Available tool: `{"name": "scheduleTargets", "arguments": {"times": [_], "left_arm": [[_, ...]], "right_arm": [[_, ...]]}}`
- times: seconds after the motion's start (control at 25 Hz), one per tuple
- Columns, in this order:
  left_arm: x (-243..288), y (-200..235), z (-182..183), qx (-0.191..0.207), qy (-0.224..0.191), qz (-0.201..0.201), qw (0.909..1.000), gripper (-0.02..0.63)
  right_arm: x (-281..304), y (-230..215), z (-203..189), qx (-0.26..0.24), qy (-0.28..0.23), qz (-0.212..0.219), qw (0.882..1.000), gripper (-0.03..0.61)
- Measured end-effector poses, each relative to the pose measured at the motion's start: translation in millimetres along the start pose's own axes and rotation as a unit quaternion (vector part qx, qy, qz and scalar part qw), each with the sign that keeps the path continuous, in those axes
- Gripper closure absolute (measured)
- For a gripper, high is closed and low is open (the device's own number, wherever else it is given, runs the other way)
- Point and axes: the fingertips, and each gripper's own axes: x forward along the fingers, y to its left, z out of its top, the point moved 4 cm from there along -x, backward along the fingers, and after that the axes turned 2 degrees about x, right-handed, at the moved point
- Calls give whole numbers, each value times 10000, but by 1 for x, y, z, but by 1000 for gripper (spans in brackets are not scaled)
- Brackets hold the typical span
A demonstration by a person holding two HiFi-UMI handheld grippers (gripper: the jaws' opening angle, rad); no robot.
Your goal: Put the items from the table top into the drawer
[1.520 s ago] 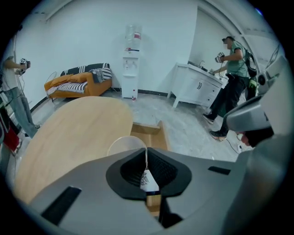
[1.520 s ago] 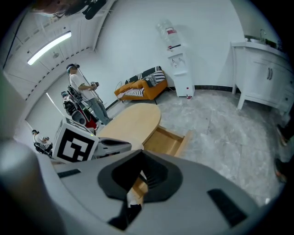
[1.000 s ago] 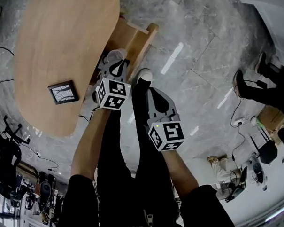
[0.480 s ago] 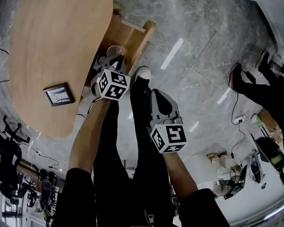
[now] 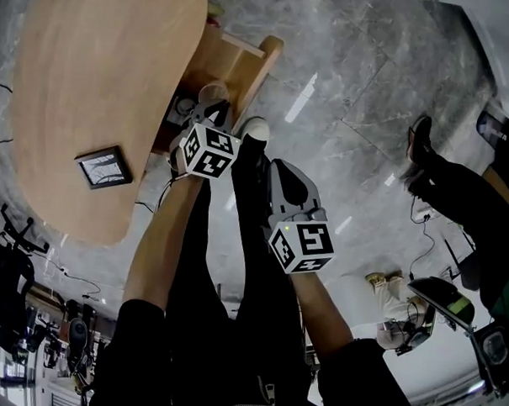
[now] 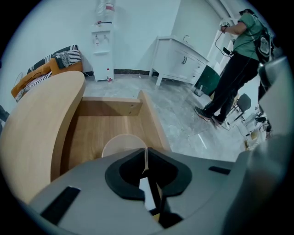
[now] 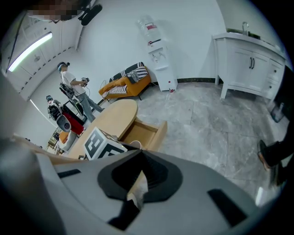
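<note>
Table (image 5: 92,65): one, wooden, with a rounded edge, at the left of the head view.
Frame (image 5: 104,167): one, dark-bordered, lying flat on the table top near its near edge. It is well apart from the drawer. No other item is seen on the top.
Drawer (image 5: 244,59): one, wooden, pulled out from under the table's right edge over the grey floor. Only the cup is seen in it.
Cup (image 6: 120,143): one, pale and translucent, upright, within the drawer's outline. Whether its base touches the drawer floor cannot be told.
Left gripper (image 6: 146,156): pointed steeply down into the drawer. The jaws are closed to a thin slit, and the cup's near rim is pinched between them.
Left cube (image 5: 208,150): one marker cube on the left gripper, just beside the table edge.
Right gripper (image 7: 140,156): held over the person's leg and the floor, right of the drawer and apart from it. The jaws are brought together at the tips and nothing is held.
Right cube (image 5: 301,245): one marker cube on the right gripper, nearer the body than the left cube.
Dispenser (image 6: 103,41): one, white, against the far wall.
Cabinet (image 6: 177,59): one, white, right of the dispenser.
Bystander (image 6: 239,59): one, in a green top and dark trousers, standing at the right of the left gripper view.
</note>
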Motion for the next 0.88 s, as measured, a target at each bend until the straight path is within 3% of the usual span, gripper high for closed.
{"name": "scheduleTargets", "arguments": {"times": [0.88], "left_arm": [[-61, -2, -14, -458, -498, 110, 9976, 560]], "right_arm": [[5, 45, -8, -283, 45, 365, 9989, 571]]}}
